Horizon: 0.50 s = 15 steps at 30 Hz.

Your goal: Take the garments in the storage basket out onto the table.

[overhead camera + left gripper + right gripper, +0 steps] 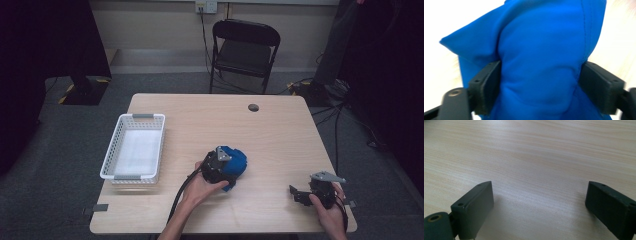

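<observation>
Blue pouch (234, 161) sits mid-table, right of the basket (134, 146). Left claw (220, 170) straddles it, pads touching its sides (grip looks loose), right claw (300, 194) wide, empty, well off to the pouch's right

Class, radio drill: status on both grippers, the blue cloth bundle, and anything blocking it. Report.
Left gripper at blue cloth bundle, jaws flanking it wide. Right gripper open, idle on table. White basket left of bundle; path between looks clear.

object: blue cloth bag (234, 162) | look: soft, stuffed, stitched seams | place: table (280, 145) middle, near front
</observation>
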### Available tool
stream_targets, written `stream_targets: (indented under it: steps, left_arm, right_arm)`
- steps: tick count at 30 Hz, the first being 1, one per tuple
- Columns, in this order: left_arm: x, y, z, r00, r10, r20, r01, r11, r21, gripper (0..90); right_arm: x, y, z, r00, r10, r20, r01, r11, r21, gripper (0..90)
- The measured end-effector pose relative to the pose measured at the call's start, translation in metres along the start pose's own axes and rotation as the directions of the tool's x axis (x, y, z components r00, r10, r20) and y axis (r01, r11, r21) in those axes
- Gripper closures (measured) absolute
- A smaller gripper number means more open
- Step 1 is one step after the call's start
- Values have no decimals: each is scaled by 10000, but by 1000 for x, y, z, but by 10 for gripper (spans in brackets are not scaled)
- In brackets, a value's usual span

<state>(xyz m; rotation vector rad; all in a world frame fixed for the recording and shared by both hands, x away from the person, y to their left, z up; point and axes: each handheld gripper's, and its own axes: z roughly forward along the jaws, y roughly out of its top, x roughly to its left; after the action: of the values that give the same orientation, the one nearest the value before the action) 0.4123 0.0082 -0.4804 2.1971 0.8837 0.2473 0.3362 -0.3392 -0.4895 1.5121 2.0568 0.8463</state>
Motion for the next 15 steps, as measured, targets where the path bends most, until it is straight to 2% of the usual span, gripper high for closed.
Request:
stream_targets:
  steps: [2, 6, 10, 15]
  left_arm:
    - [0, 0, 1, 9998, -159, 114, 159, 9999, -30, 152]
    - [0, 1, -1, 10000, -37, 31, 37, 10000, -14, 155]
    - [1, 1, -7, 9999, -129, -31, 128, 9988, -476, 164]
    - [2, 2, -13, 9995, -187, -244, 169, 9971, -749, 163]
  right_arm:
    - [0, 0, 0, 10000, -10, -3, 10, 10000, 0, 72]
    - [0, 0, 0, 10000, -4, -3, 4, 10000, 0, 72]
    - [0, 0, 0, 10000, -1, -4, 1, 10000, 0, 72]
    - [0, 0, 0, 10000, -2, -1, 2, 10000, 1, 72]
